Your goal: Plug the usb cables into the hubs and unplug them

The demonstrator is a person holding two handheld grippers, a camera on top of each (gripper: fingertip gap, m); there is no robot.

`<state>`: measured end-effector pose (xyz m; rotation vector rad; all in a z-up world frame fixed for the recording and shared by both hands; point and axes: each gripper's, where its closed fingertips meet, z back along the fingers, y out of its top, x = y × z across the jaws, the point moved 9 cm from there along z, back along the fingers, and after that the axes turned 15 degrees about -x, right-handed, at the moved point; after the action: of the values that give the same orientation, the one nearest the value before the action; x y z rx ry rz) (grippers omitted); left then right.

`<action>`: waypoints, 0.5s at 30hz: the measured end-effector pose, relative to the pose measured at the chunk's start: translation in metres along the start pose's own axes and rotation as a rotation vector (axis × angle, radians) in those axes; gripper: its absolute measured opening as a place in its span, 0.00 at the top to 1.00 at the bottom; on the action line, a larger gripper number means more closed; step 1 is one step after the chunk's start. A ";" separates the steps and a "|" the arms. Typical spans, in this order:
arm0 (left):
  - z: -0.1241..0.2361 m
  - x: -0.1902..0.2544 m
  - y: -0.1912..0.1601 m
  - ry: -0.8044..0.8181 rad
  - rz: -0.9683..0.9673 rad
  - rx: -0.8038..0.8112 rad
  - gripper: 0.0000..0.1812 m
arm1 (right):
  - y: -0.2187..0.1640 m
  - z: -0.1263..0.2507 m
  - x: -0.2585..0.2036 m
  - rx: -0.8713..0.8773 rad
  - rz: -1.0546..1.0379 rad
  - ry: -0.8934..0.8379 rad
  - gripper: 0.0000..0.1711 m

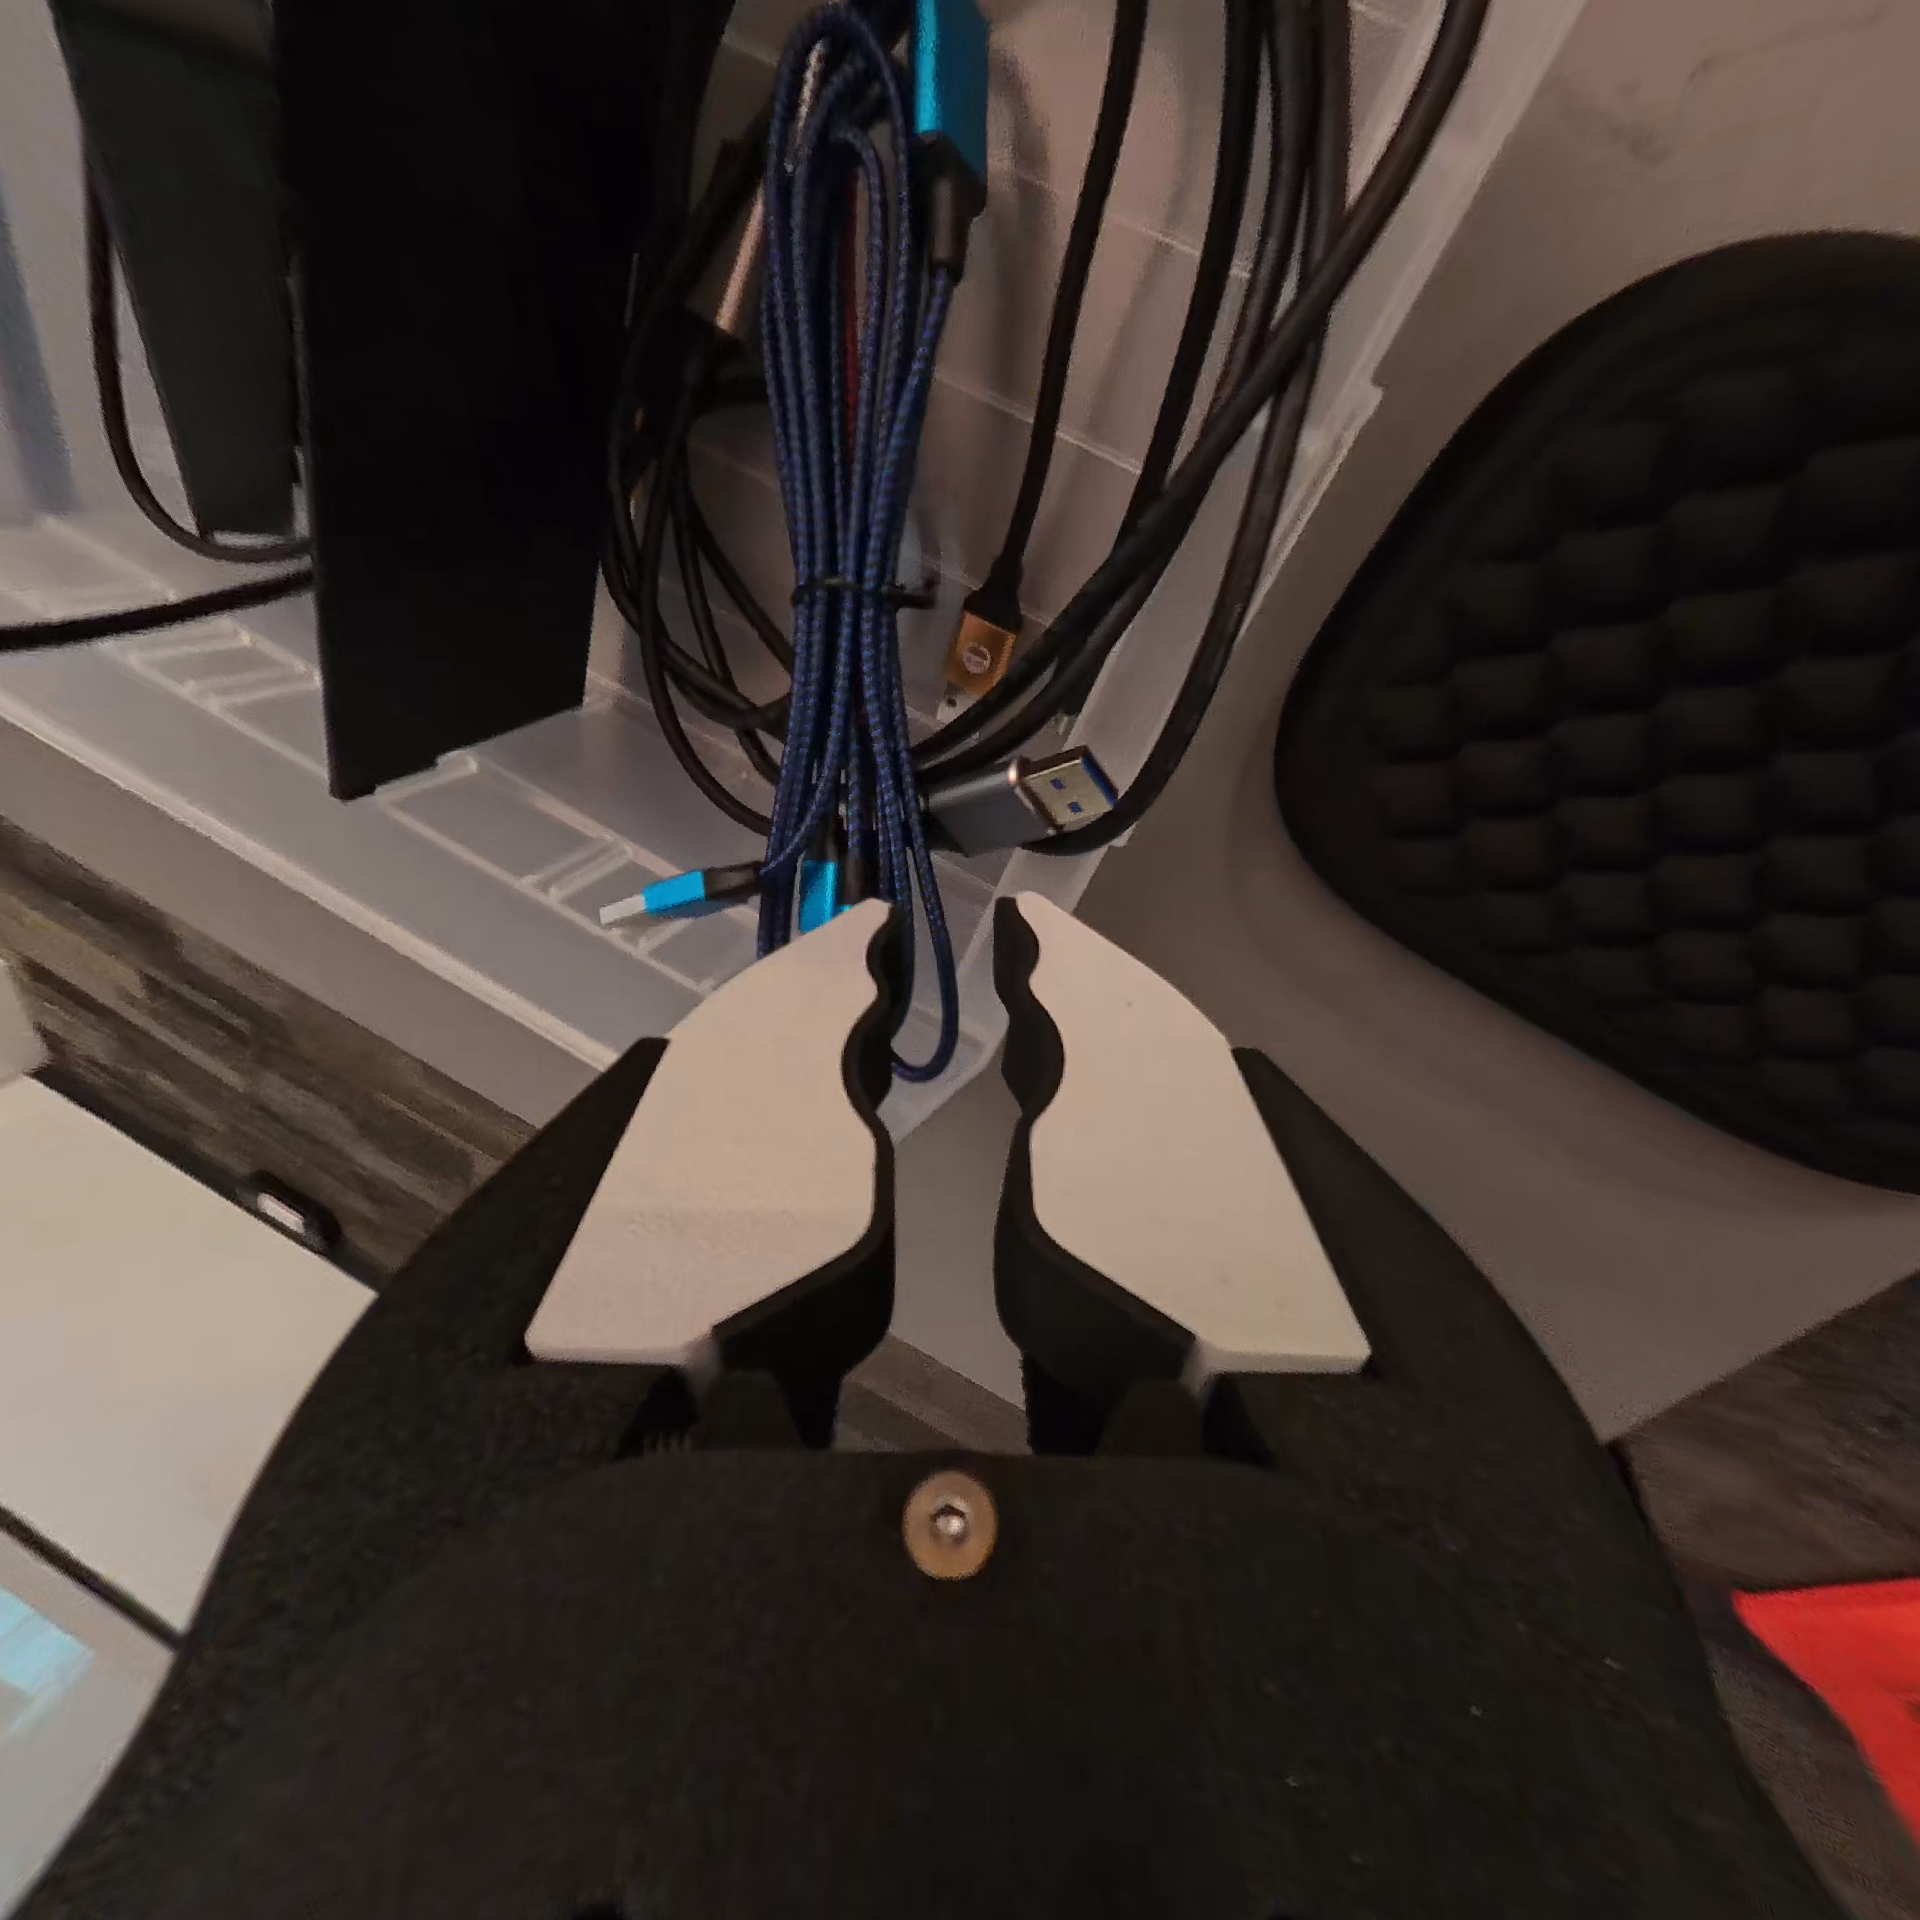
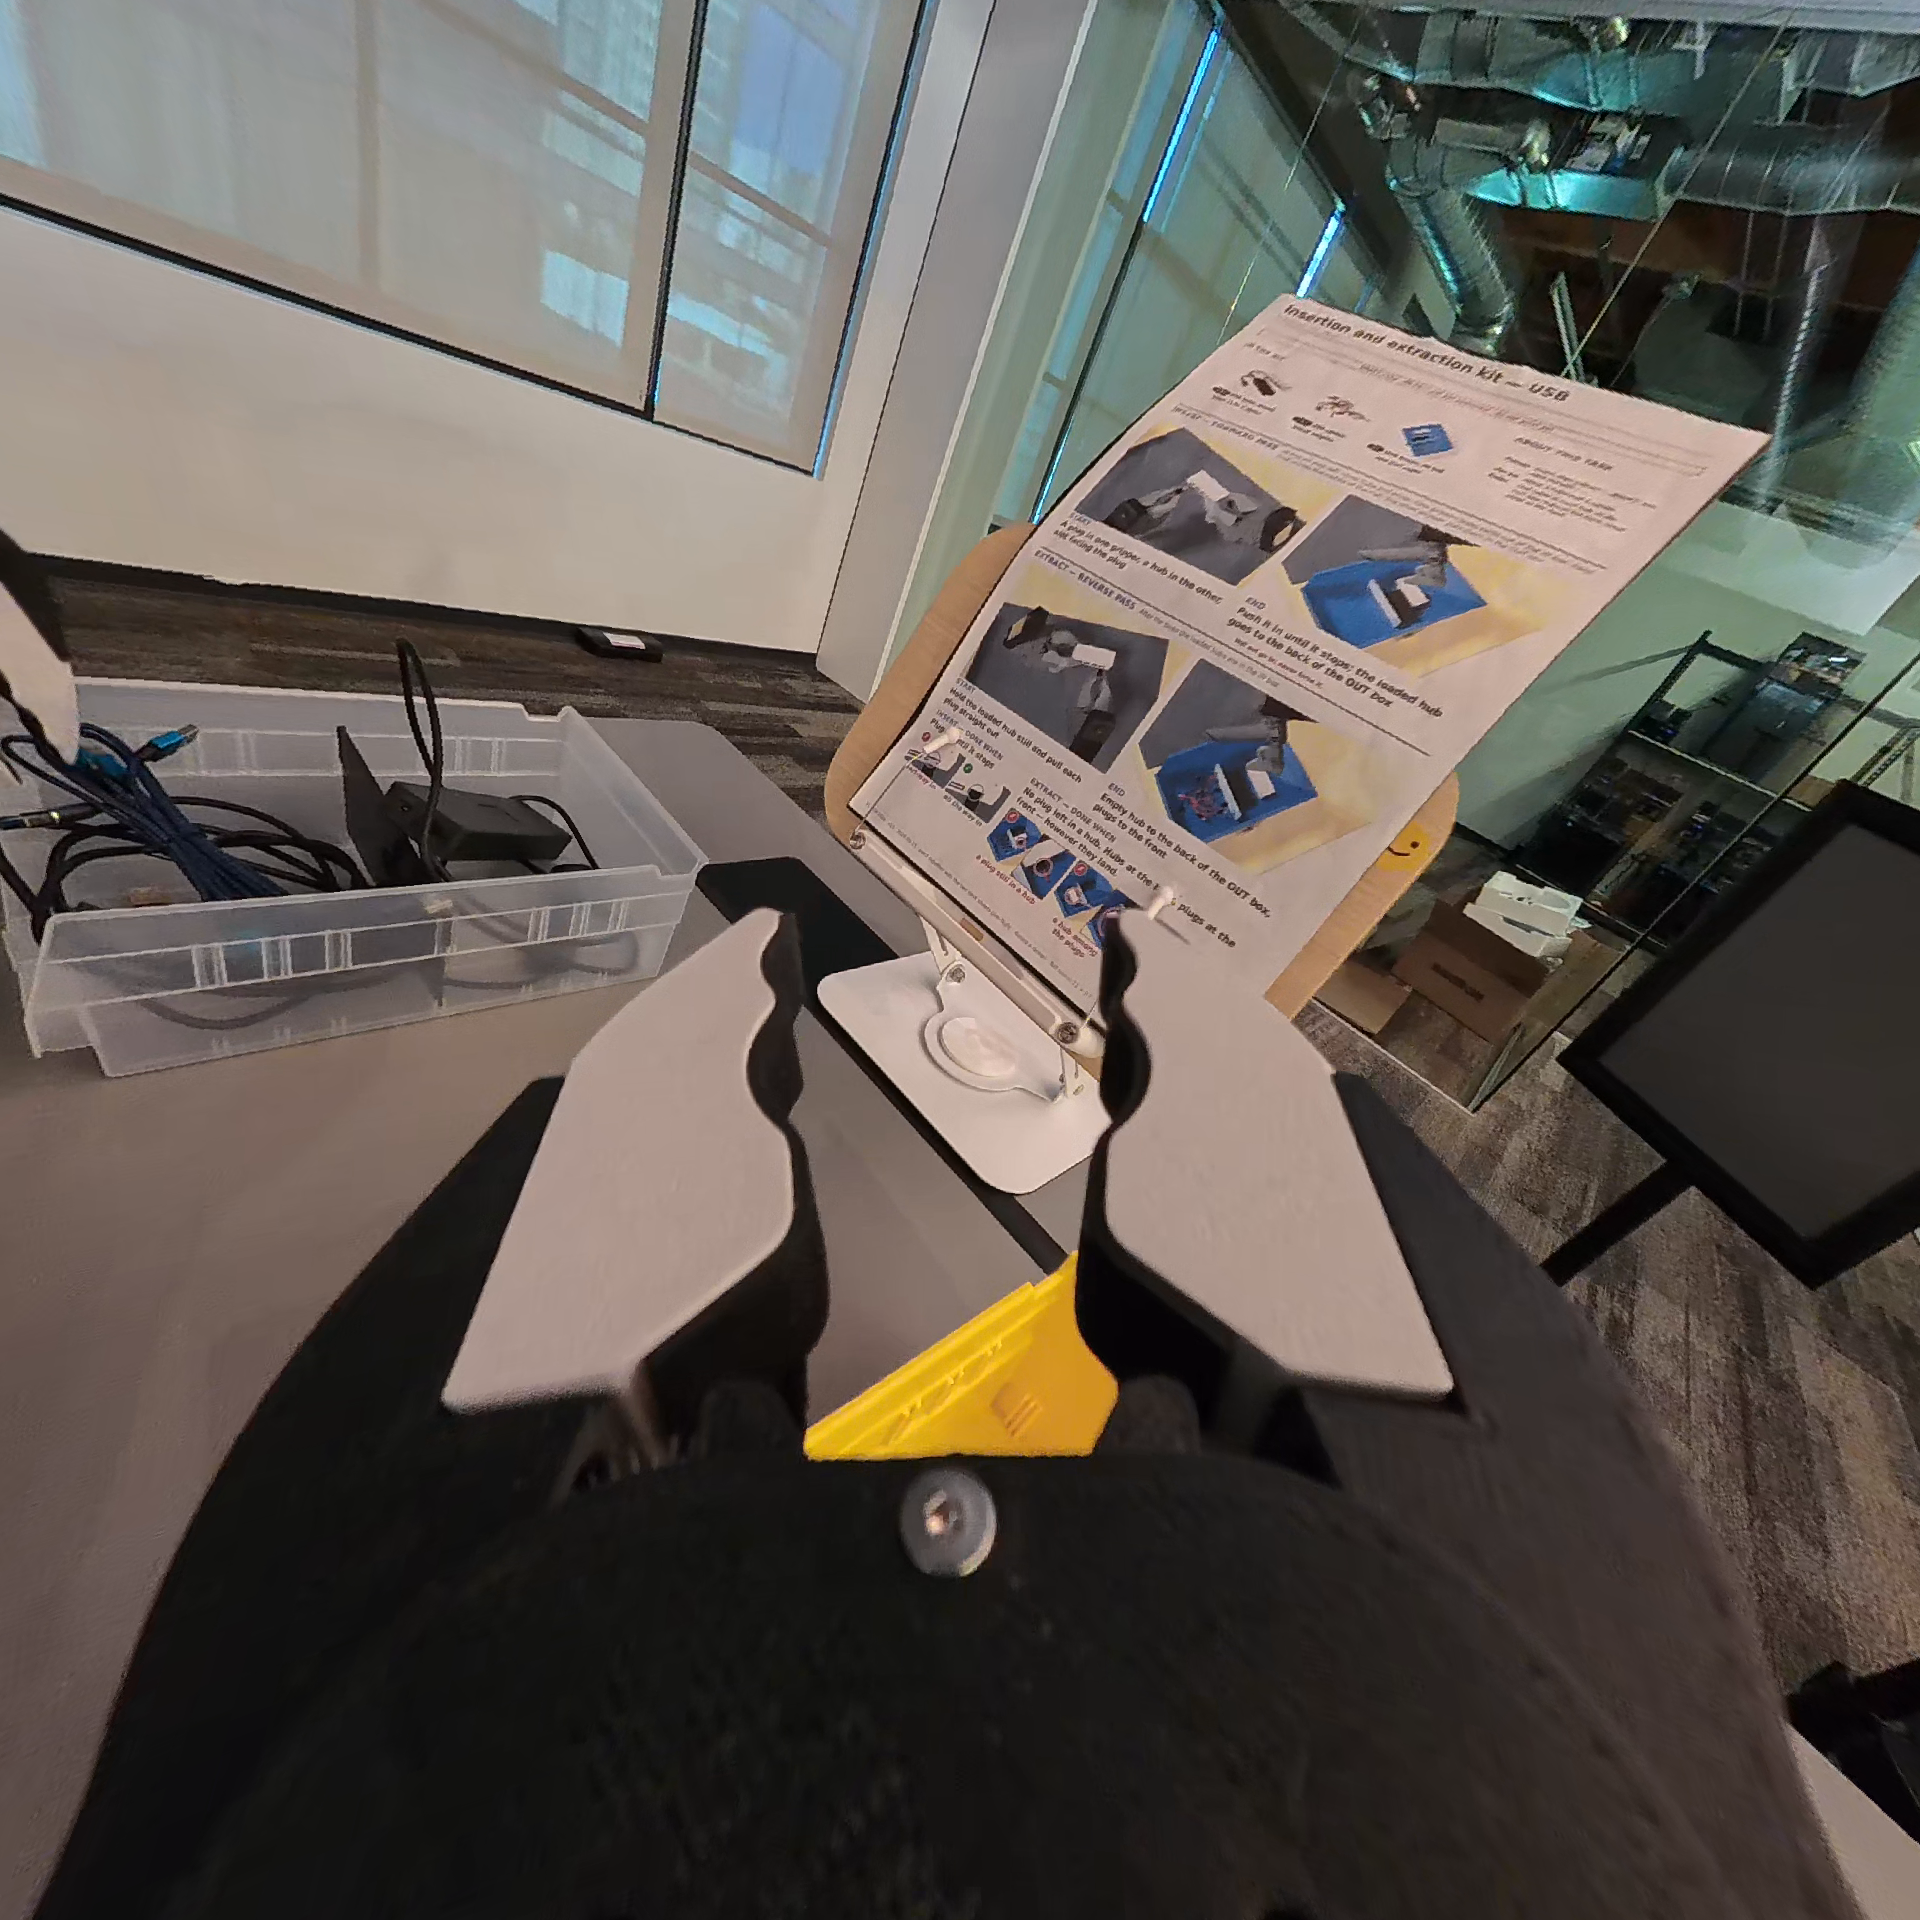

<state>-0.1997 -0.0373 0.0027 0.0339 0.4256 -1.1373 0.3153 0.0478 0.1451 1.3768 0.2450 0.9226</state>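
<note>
Left gripper (image 1: 943, 914), fingers parted, hovers over the clear bin (image 1: 312, 790) — lined up for the blue braided cable (image 1: 852, 665); right gripper (image 2: 945, 935) waits open, empty.

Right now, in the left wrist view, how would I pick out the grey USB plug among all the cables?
Start at the clear plastic bin that holds the tangle of cables. Follow the bundled blue braided cable down to its lower end, then look just to its right. The grey USB plug lies there: a grey metal shell with a blue tongue, thicker than the bright-blue-sleeved plug and the gold one nearby.
</note>
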 end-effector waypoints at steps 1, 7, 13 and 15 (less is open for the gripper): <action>-0.001 0.003 0.001 0.016 -0.034 0.008 0.91 | 0.000 -0.001 -0.001 -0.003 0.001 0.003 0.67; -0.007 0.008 0.010 0.112 -0.230 -0.017 0.87 | -0.005 -0.013 -0.007 -0.076 0.023 0.044 0.67; -0.007 0.009 0.015 0.143 -0.430 -0.119 0.85 | -0.009 -0.024 -0.013 -0.132 0.058 0.069 0.67; -0.006 0.007 0.019 0.132 -0.482 -0.123 0.85 | -0.010 -0.025 -0.015 -0.147 0.073 0.077 0.67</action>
<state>-0.1822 -0.0340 -0.0093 -0.1070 0.6422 -1.5853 0.2936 0.0567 0.1244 1.2229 0.1829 1.0350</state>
